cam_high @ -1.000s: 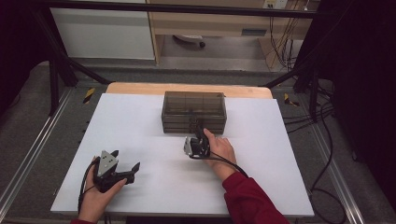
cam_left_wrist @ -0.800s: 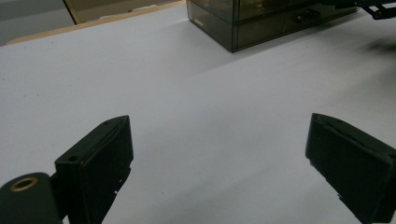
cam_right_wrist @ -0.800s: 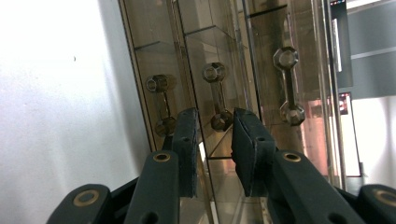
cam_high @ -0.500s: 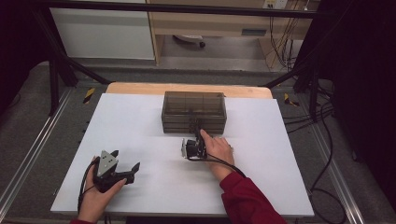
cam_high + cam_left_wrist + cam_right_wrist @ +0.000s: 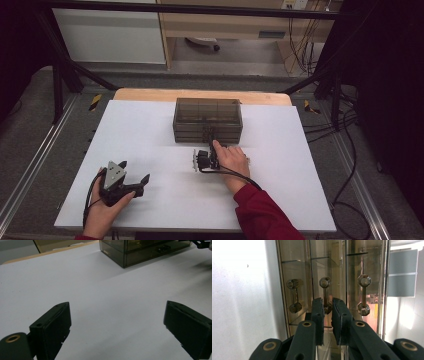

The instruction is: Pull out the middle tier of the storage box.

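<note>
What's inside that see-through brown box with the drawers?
Through the tinted clear plastic drawer box, the right gripper view shows thin shelves and three metal drawer handles with knobbed ends. The tint and glare hide anything lying deeper inside. The high view is too dim to tell.

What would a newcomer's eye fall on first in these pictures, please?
Probably the smoky see-through drawer cabinet standing at the far middle of the white table. Next, the right gripper at its front, turned on its side, its jaws having just been closing around the middle drawer's handle, one of three bar handles there. Near the table's front left corner, the left gripper rests with its jaws spread wide.
</note>
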`<act>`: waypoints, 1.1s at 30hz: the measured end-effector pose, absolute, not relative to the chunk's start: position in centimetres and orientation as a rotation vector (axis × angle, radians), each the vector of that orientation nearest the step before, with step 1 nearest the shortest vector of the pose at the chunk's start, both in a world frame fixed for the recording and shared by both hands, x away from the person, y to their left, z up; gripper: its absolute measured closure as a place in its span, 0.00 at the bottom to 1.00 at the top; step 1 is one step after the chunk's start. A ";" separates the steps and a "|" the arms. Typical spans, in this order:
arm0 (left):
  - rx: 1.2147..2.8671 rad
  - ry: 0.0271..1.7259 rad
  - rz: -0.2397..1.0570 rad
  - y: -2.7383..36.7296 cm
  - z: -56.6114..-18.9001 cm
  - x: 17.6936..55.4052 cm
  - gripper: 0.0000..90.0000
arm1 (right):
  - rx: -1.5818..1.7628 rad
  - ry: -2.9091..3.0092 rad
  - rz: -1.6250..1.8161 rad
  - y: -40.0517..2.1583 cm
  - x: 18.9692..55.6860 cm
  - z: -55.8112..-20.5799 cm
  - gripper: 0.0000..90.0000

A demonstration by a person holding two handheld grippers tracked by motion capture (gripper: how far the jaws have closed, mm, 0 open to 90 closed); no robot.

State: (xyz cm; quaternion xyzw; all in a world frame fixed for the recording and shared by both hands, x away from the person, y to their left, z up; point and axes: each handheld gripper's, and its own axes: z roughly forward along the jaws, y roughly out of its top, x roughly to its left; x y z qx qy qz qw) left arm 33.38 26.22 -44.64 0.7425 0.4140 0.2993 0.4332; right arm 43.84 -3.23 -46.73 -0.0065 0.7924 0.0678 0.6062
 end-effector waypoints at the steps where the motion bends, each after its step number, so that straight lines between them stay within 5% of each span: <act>1: 1.850 1.031 0.746 26.2 -44.6 33.4 0.09 | -0.015 1.835 0.158 -3.3 43.8 -46.7 0.90; 21: 1.858 1.030 0.745 26.2 -44.7 33.4 0.09 | -0.015 1.889 0.210 -3.8 41.0 -46.0 0.88; 28: 1.865 1.031 0.739 26.1 -44.7 33.4 0.09 | 0.078 2.006 0.325 -4.6 40.9 -44.9 0.47; 33: 1.866 1.032 0.735 26.2 -44.7 33.4 0.09 | 0.194 2.146 0.442 -5.8 41.3 -43.9 0.31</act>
